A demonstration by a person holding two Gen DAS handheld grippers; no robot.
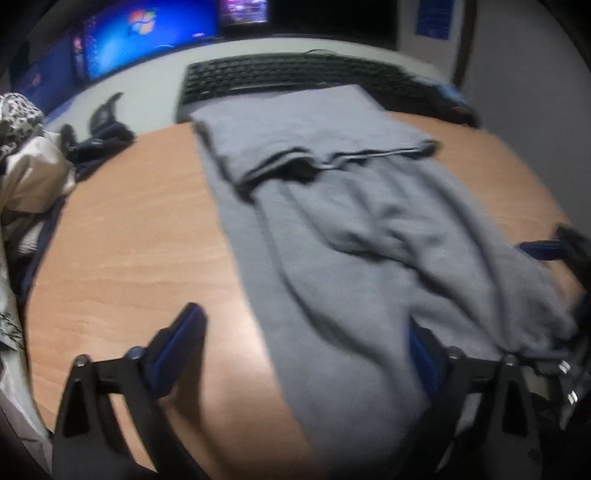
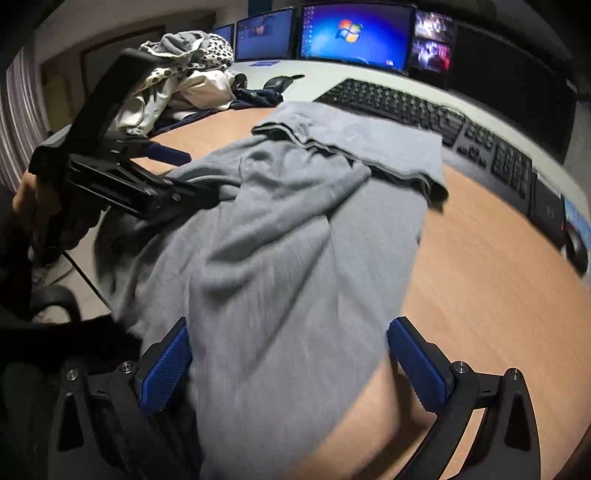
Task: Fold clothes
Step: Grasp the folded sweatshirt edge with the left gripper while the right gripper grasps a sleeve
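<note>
A wooden bench (image 1: 129,240) fills the middle of both views, with a pale desk behind it carrying a black keyboard (image 1: 288,74) and lit monitors (image 2: 354,35) along the upper edge. The grey garment (image 1: 332,221) lies lengthwise down the centre of the bench, its far part folded over near the keyboard and its near end rumpled and reaching the bottom edge of the frame. A heap of other clothes (image 2: 184,70) sits at the upper left of the right wrist view. The left hand-held gripper (image 1: 306,343) points steeply downward, jaws spread wide and released, one finger over bare wood and the other at the cloth. The right hand-held gripper (image 2: 288,354) tilts down likewise, also released, its blue pads (image 2: 166,373) straddling the garment's near end.
</note>
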